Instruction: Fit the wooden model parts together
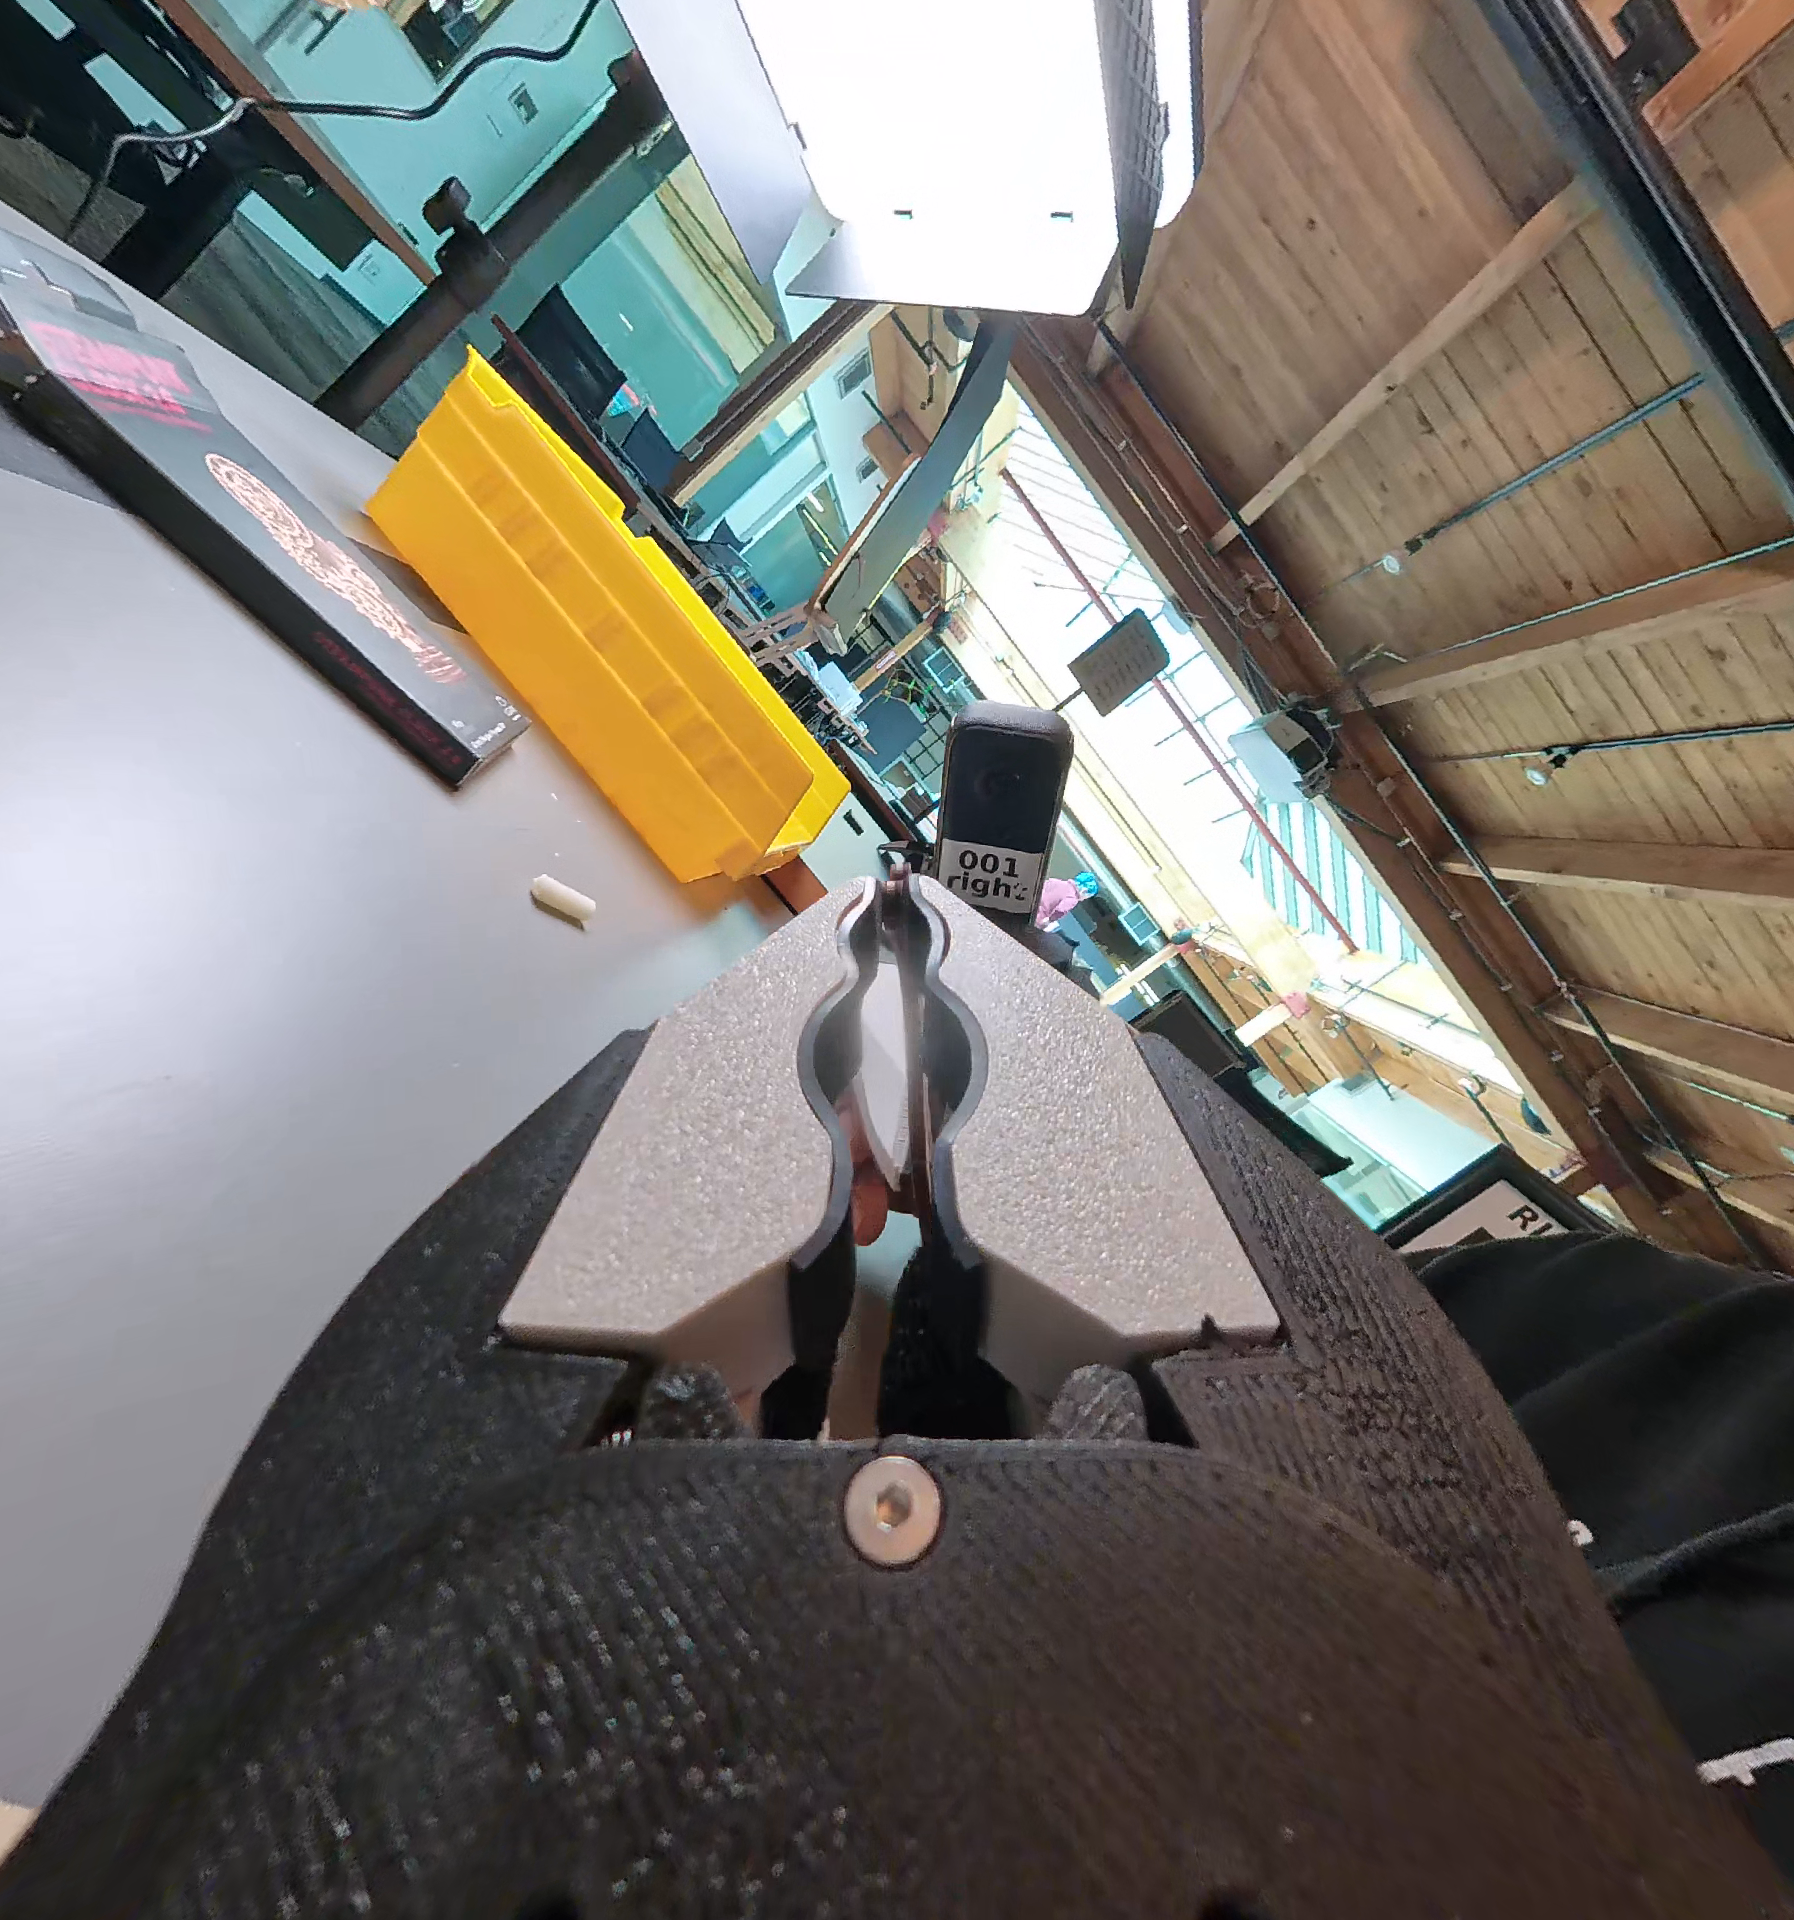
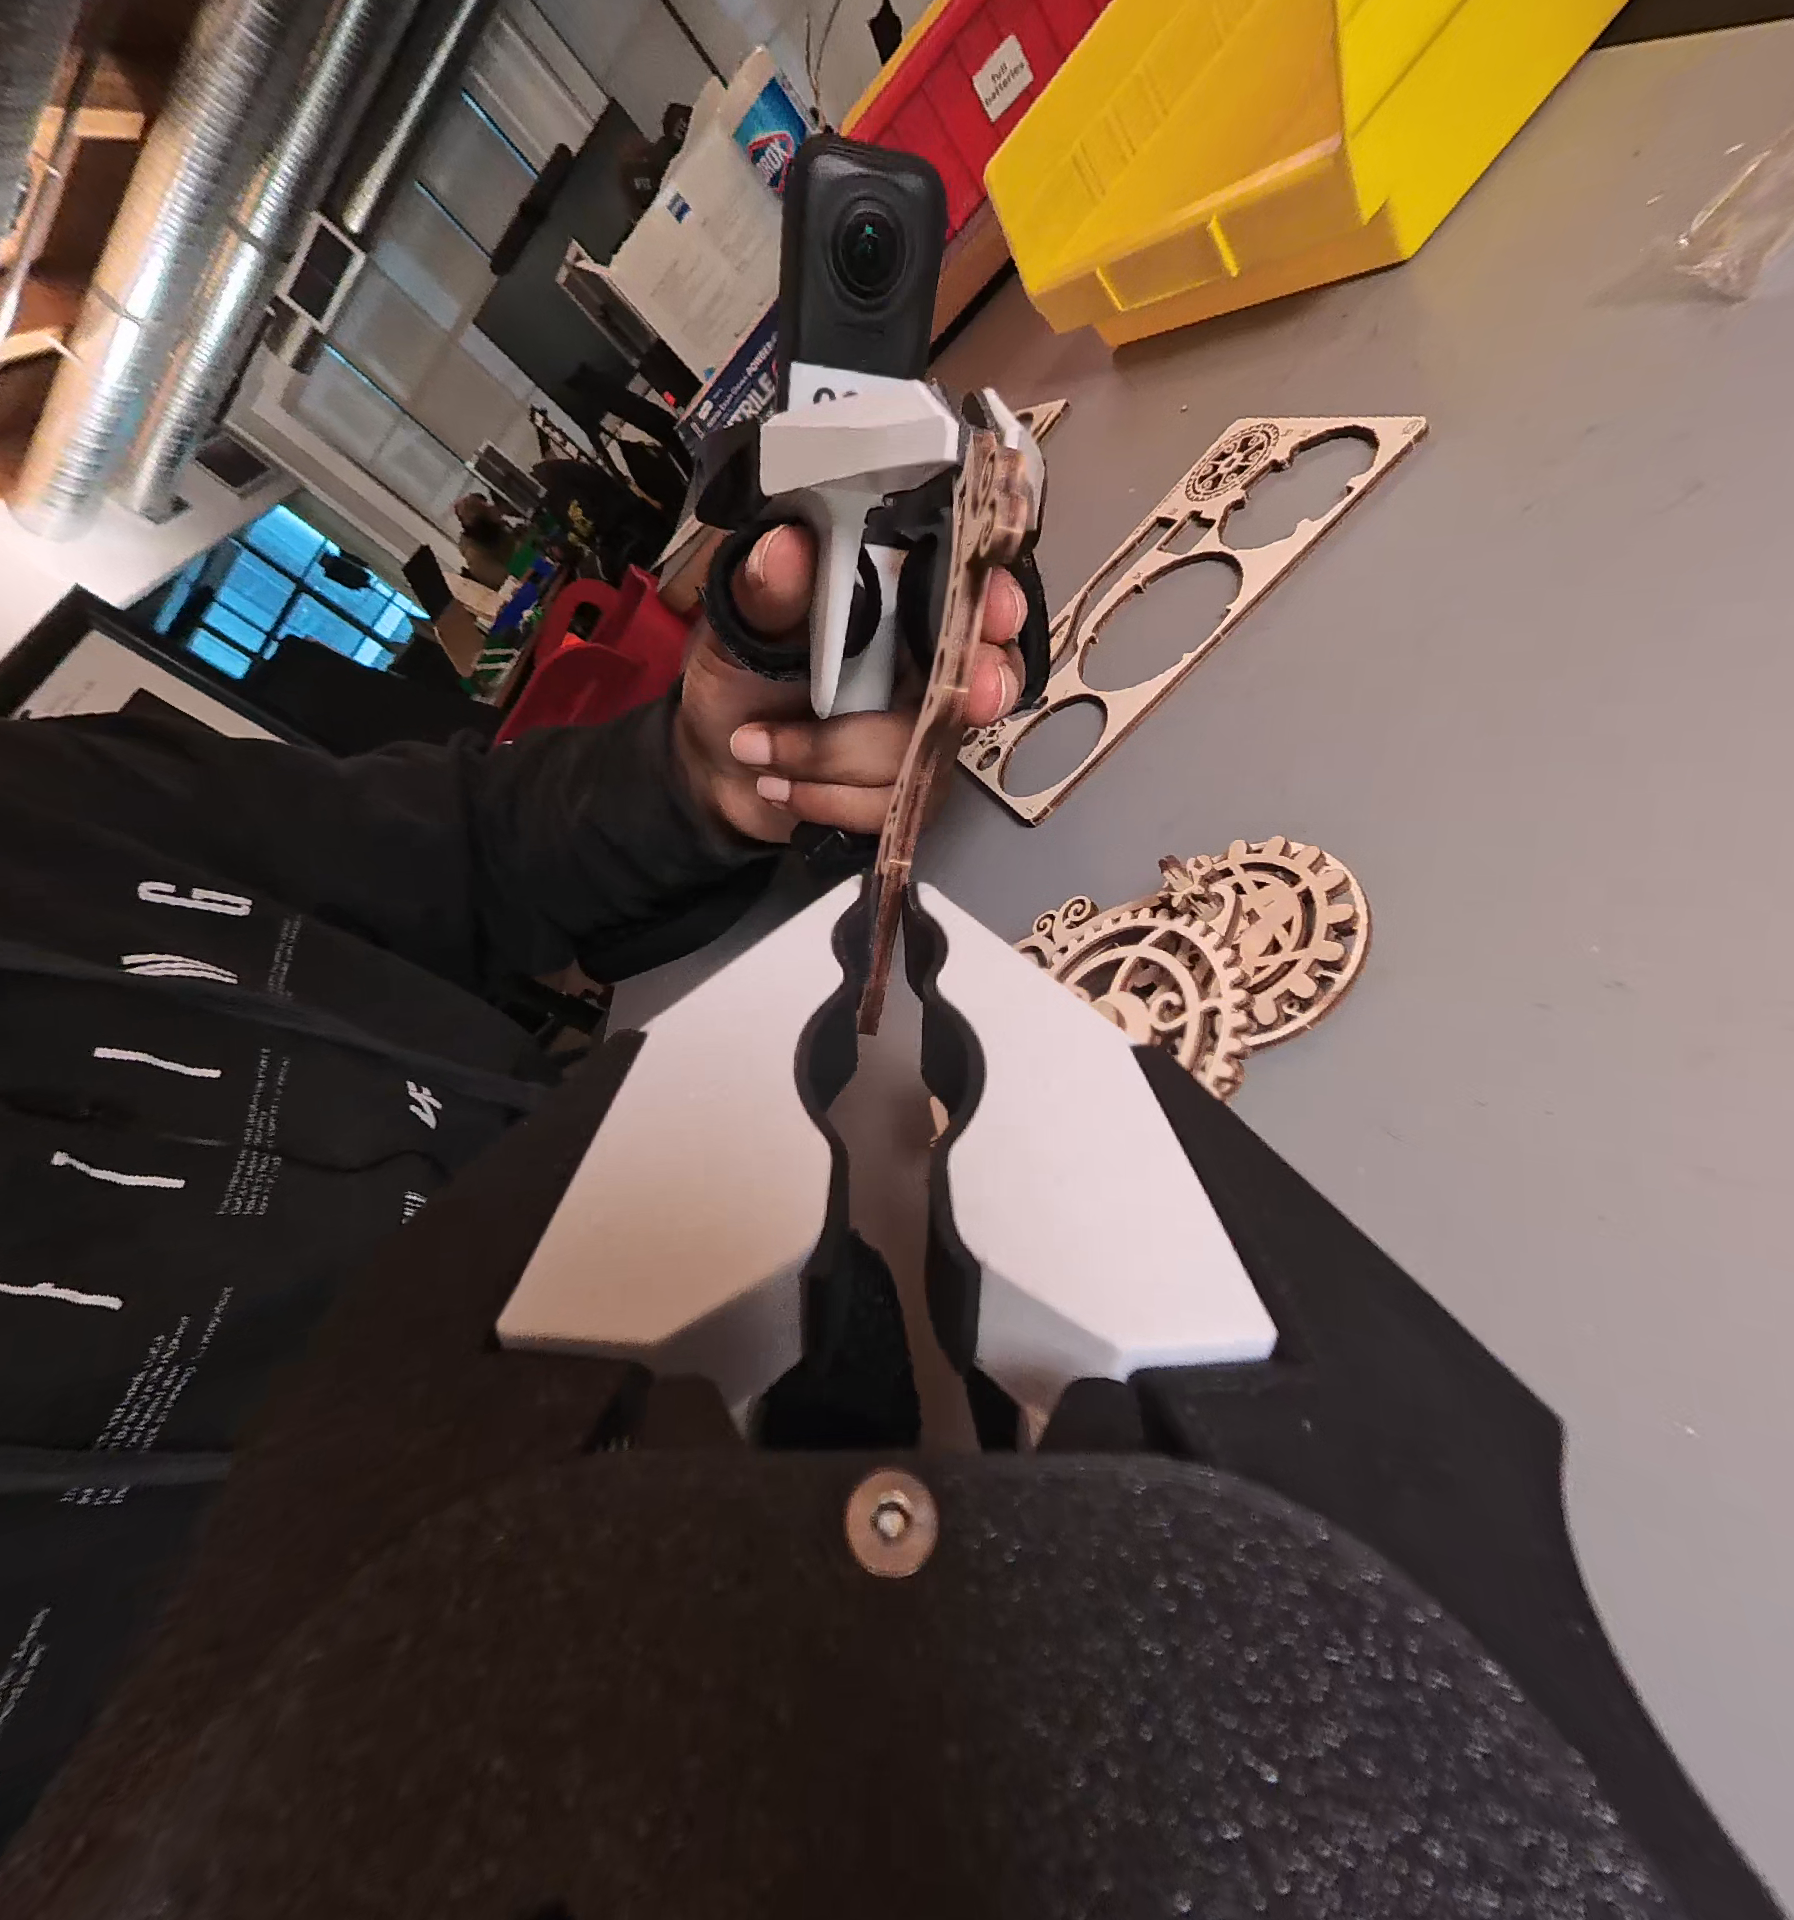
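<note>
A thin wooden plate (image 2: 929,717), edge-on, is clamped between both closed hand-held grippers, right (image 2: 885,896) and left (image 1: 898,896), its long axis running straight ahead of the fingertips.

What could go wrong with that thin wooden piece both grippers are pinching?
1. The wooden piece is thin and full of cut-outs, held edge-on by the right gripper and the left gripper; twisting them apart might snap it.
2. It hangs above the table, so a slip could drop it onto the gear model.
</note>
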`<state>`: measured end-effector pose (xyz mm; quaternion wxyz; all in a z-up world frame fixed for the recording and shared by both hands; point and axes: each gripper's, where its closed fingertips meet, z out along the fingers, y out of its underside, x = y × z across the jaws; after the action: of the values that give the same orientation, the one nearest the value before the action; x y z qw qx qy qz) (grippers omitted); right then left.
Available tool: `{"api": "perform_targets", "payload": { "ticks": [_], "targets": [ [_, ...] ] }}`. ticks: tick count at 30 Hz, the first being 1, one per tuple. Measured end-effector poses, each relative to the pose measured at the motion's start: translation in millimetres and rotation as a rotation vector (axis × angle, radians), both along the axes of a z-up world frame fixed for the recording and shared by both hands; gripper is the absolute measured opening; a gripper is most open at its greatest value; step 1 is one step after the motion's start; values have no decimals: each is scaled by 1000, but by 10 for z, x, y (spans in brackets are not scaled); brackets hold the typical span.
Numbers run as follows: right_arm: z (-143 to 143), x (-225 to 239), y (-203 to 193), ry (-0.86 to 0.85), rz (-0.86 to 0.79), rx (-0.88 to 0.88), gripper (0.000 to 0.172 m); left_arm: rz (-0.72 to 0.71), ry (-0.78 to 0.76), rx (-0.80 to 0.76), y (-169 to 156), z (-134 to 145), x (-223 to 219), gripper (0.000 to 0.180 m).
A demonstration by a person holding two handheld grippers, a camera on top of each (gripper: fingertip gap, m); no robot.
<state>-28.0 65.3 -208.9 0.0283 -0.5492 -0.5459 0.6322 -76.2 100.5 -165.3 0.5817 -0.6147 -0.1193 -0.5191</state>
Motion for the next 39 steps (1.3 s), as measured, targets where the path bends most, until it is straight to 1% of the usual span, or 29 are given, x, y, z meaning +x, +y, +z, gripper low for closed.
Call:
{"api": "perform_targets", "payload": {
  "ticks": [4, 10, 15, 21, 23, 26, 31, 36, 39],
  "targets": [
    [-11, 20, 42, -26, 3, -68, 2, -8, 54, -22, 1, -68, -21, 2],
    [-49, 9, 113, -53, -22, -114, 2, 13, 226, -25, -16, -148, -74, 6],
    [-43, 9, 152, -58, -34, -149, 1, 61, 436, 3, -26, -184, -117, 16],
    [-37, -2, 182, -67, -52, -186, 1, 106, 644, 47, -50, -203, -156, 19],
    [-40, 0, 193, -70, -55, -195, 1, 115, 674, 52, -53, -209, -167, 19],
    [-41, -5, 211, -70, -64, -203, 1, 115, 676, 65, -59, -200, -170, 19],
    [-29, -7, 255, -68, -80, -224, 1, 110, 691, 128, -97, -118, -147, 22],
    [9, 21, 253, -58, -105, -257, 1, 103, 819, 123, -91, -236, -134, 27],
    [-37, 99, 218, -67, -115, -293, 1, 102, 927, 140, -95, -297, -75, 34]
  ]
}}
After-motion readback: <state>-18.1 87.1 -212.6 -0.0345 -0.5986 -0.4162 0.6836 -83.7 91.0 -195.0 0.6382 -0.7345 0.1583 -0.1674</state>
